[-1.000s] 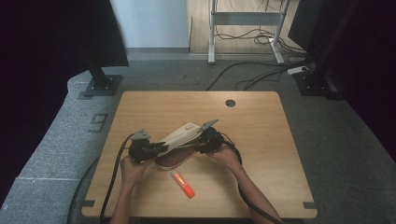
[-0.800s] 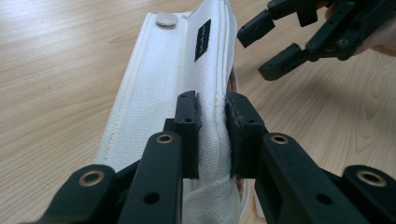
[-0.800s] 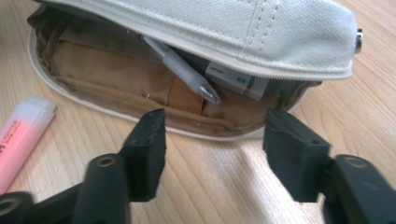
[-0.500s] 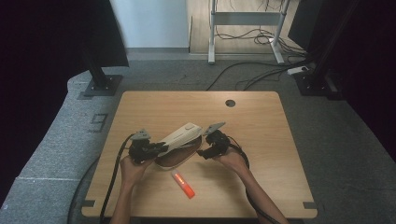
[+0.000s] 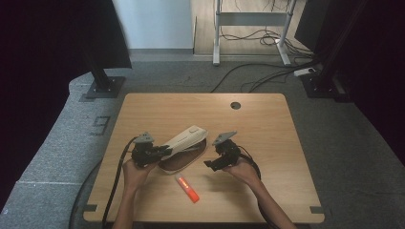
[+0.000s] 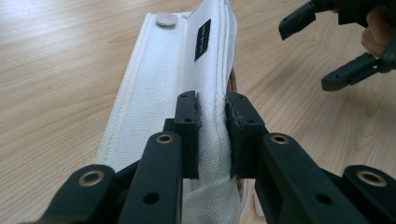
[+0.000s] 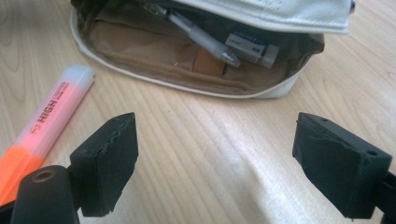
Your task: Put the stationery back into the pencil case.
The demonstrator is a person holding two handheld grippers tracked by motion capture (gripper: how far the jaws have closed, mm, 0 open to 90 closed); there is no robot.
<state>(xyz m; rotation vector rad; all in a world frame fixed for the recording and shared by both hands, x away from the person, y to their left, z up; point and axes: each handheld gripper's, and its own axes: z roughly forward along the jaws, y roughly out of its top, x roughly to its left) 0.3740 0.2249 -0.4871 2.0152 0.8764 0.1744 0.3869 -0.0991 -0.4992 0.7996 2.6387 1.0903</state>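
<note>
A white fabric pencil pouch [image 5: 184,143] with a brown inside lies at the table's middle. My left gripper [image 5: 164,151] is shut on its white flap [image 6: 159,84] and holds it lifted. Under the flap a grey pen [image 7: 201,37] and a white eraser [image 7: 254,46] lie in the pouch [image 7: 187,70]. My right gripper [image 5: 212,163] hovers just right of the pouch; its jaws have just been opening and nothing is between them [image 7: 219,154]. An orange highlighter [image 5: 187,188] lies on the wood in front of the pouch, left of the right gripper's jaws [image 7: 46,126].
The wooden table [image 5: 267,124] has a round cable hole [image 5: 235,105] near its far edge. Black stands and cables sit on the grey floor behind it. The right gripper [image 6: 336,51] shows at the upper right of the left gripper view.
My right gripper has drawn away from the pouch to the right and its jaws have spread wide. The left gripper keeps the flap pinched in the same place.
</note>
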